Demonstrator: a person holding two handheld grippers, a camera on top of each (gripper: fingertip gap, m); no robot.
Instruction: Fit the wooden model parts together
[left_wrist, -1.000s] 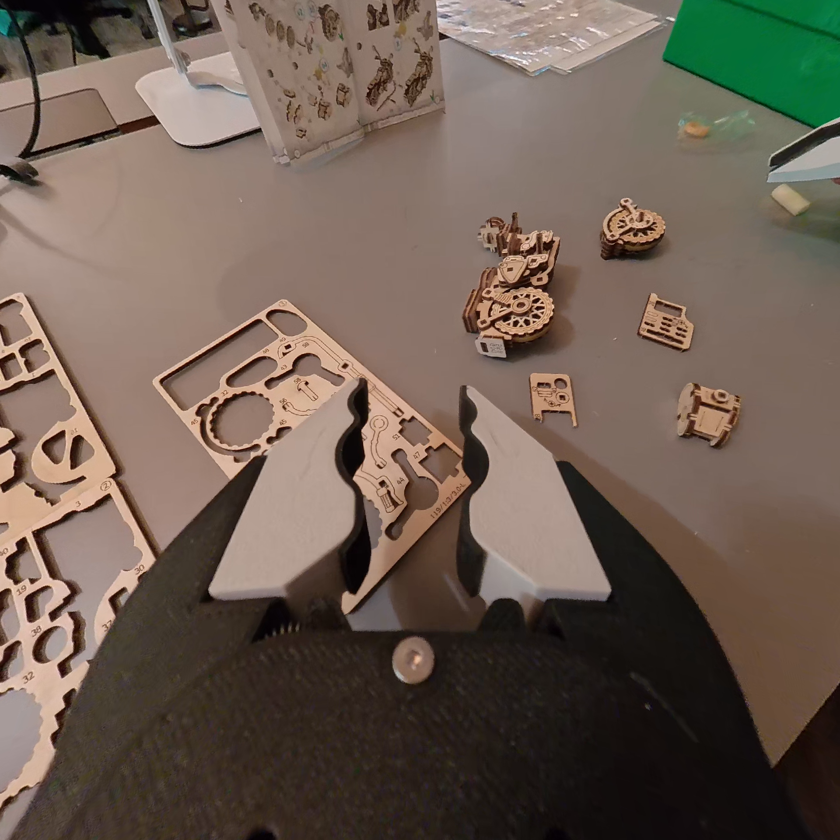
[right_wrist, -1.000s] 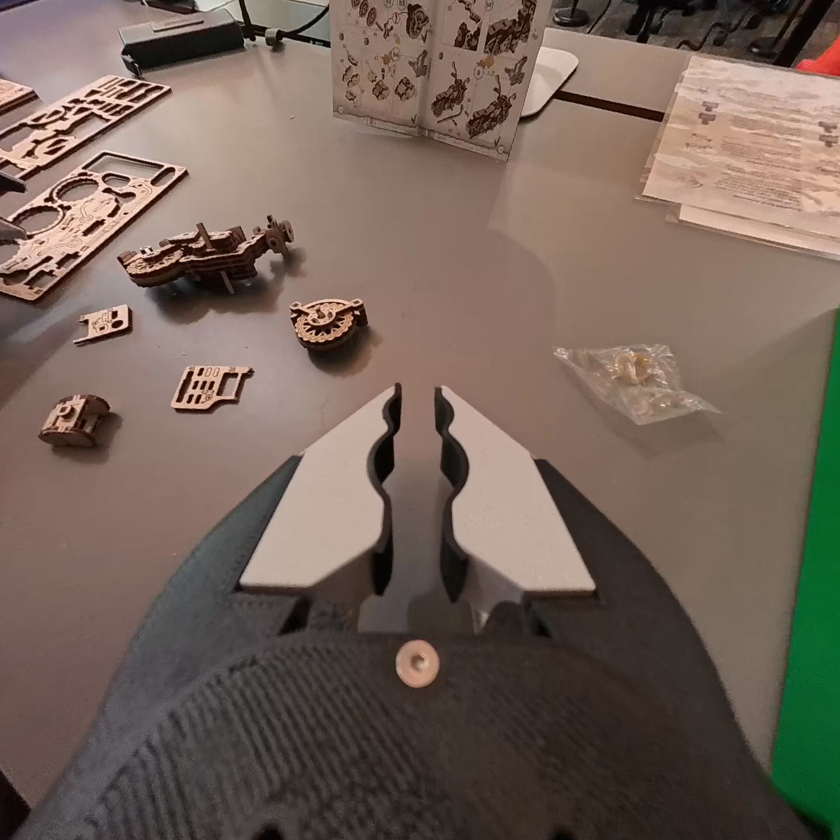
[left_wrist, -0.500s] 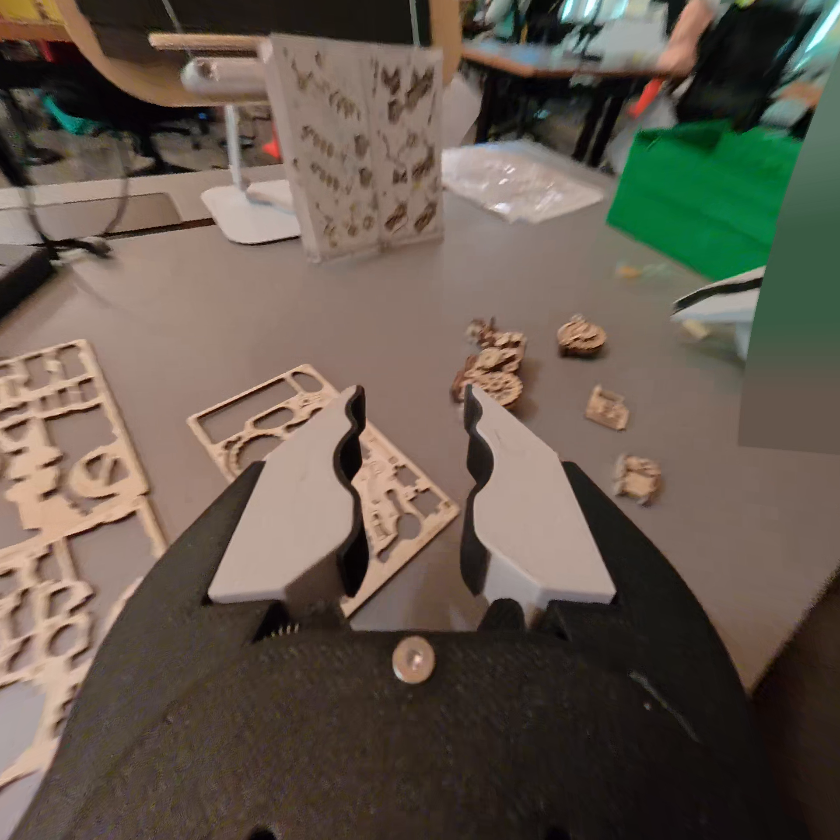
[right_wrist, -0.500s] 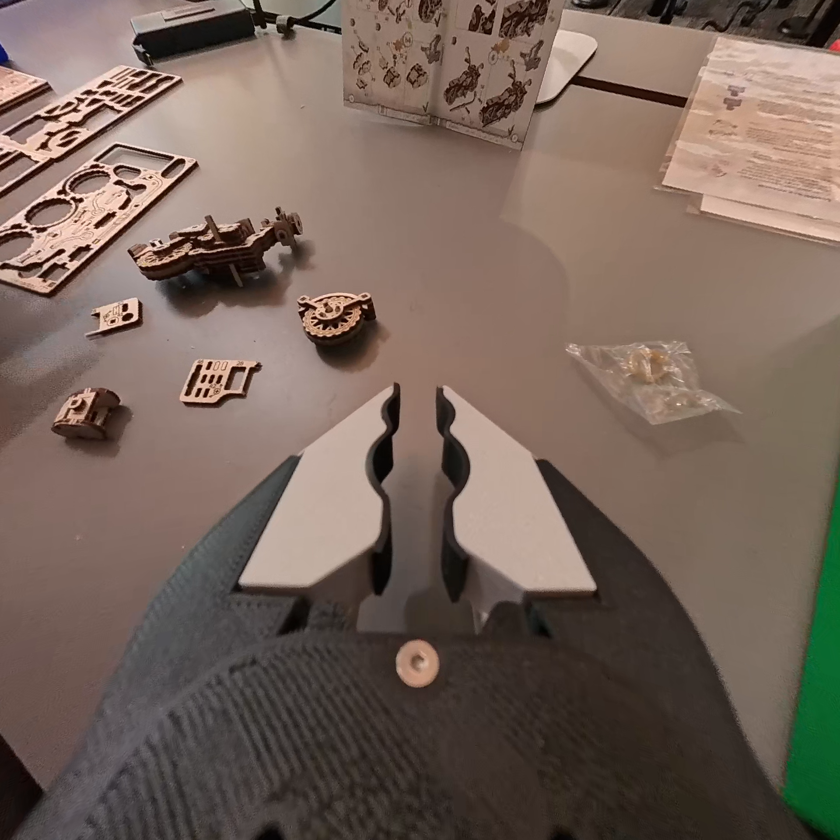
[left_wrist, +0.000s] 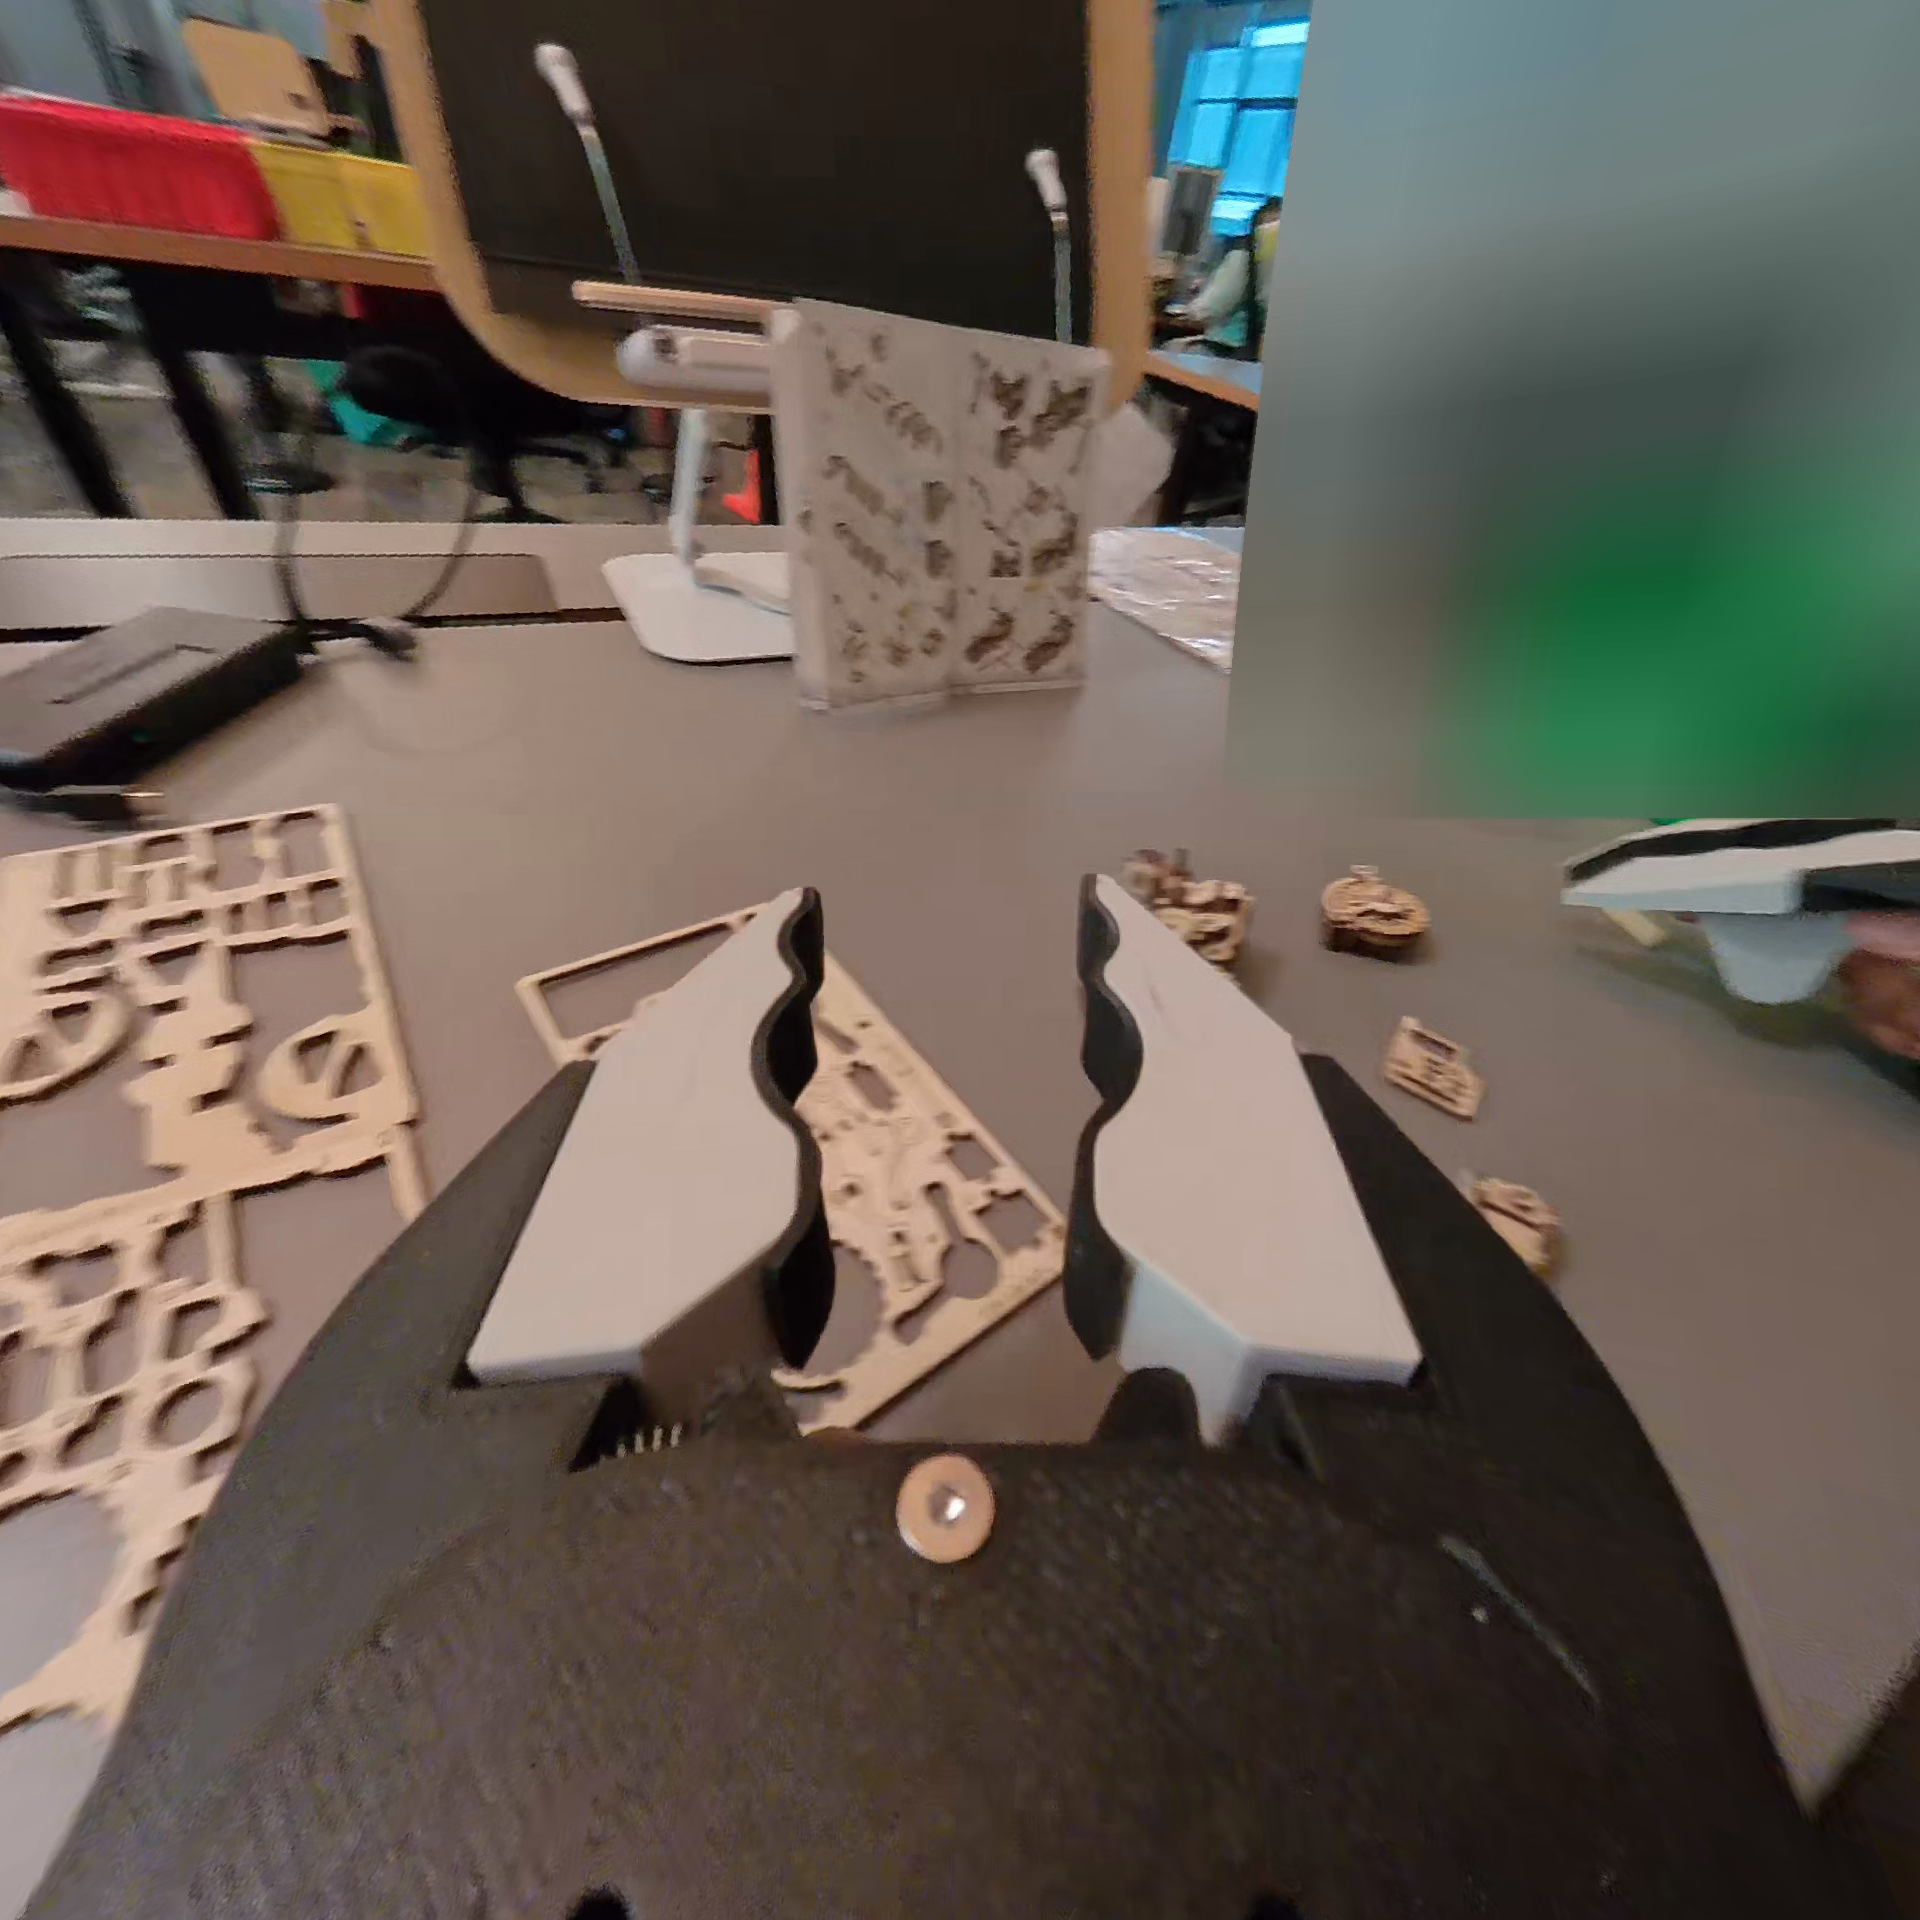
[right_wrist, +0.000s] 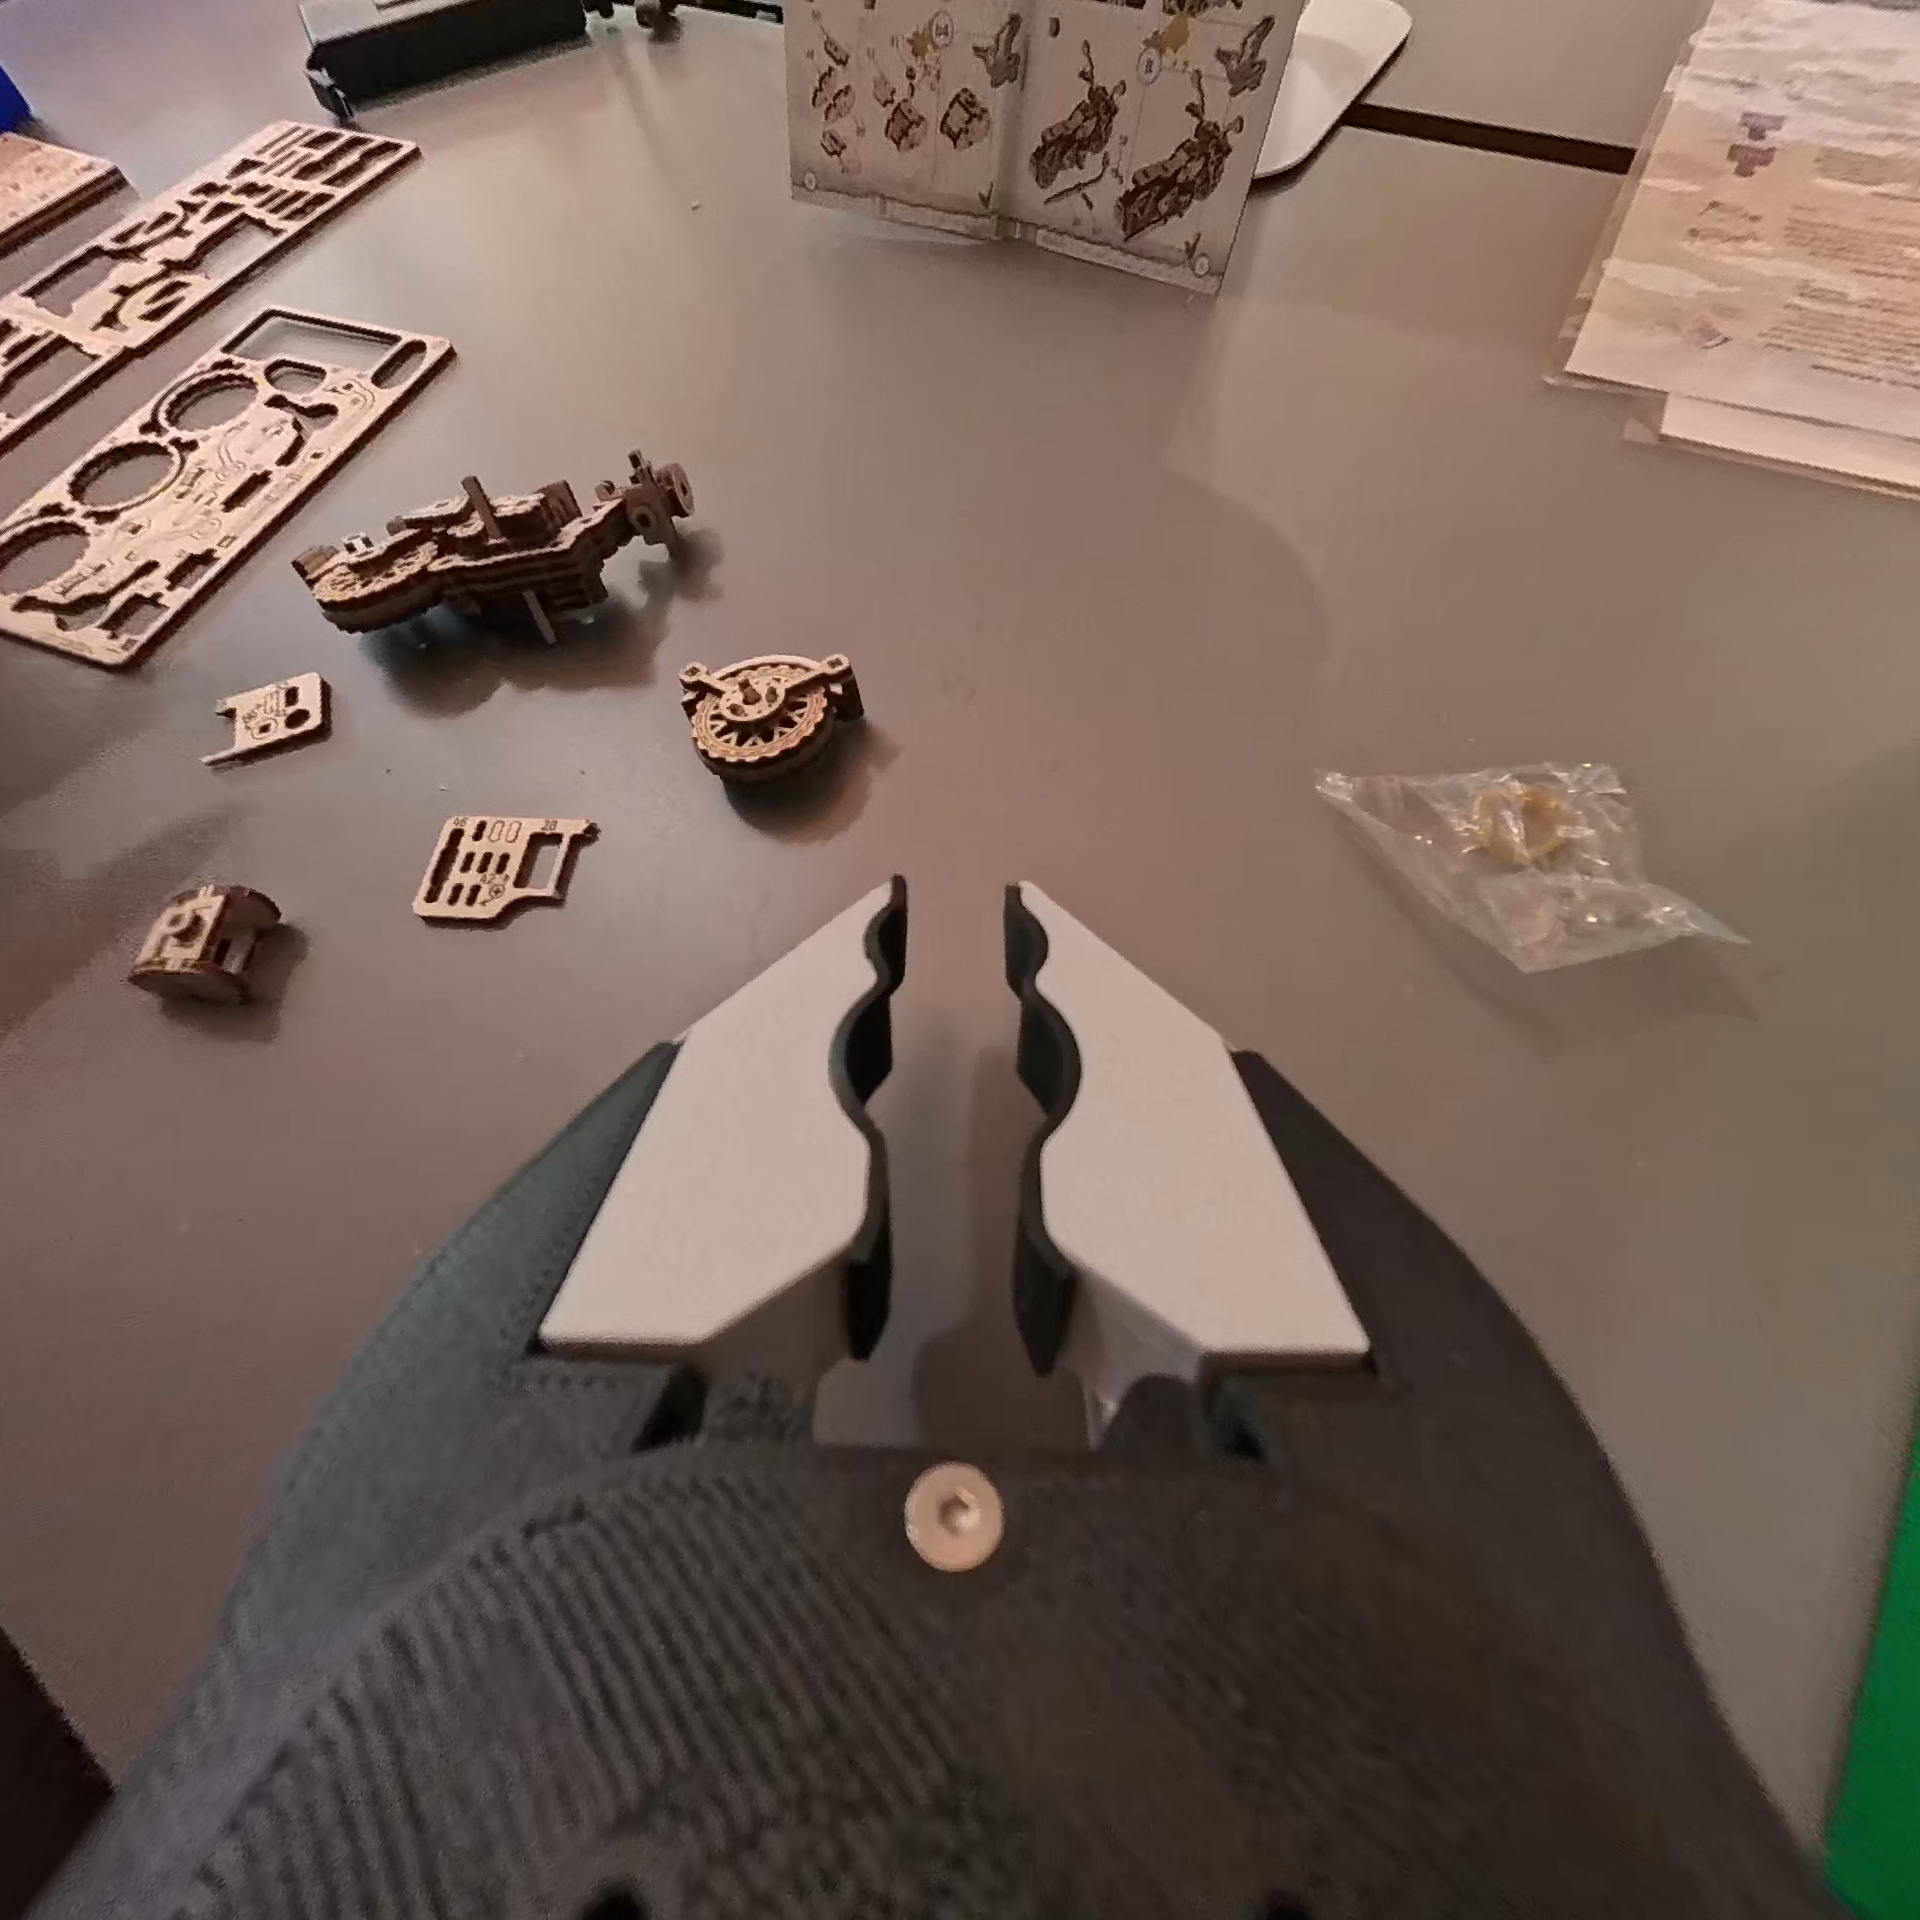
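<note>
Two claws, both empty. My left claw (left_wrist: 945, 904) is released, jaws standing wide, hovering over a punched-out wooden sheet (left_wrist: 914, 1153) at the left of the worktop (right_wrist: 1039, 436). My right claw (right_wrist: 954, 888) is also released, though its gap is narrower; nothing sits between its fingers.

Loose parts lie left of the right claw: long main assembly (right_wrist: 488, 561) farthest, wheel sub-assembly (right_wrist: 769, 717) just near-right of it, slotted flat plate (right_wrist: 504, 868) and small notched plate (right_wrist: 272, 717) nearer, small drum-shaped block (right_wrist: 203, 940) nearest left. All are apart from one another. Bag of small fittings (right_wrist: 1527, 862) lies to the right; folded instruction sheet (right_wrist: 1018, 125) stands at the far side.

Judgement: no part is picked yet, so the step in hand is the first grasp. I would take the main assembly across its thick body, not by its thin protruding pins, and bring the wheel piece in with the other claw. Flat plates will be hard to lift off the surface; approach them low and edge-on. Left view is blurred, so I would settle before closing.
</note>
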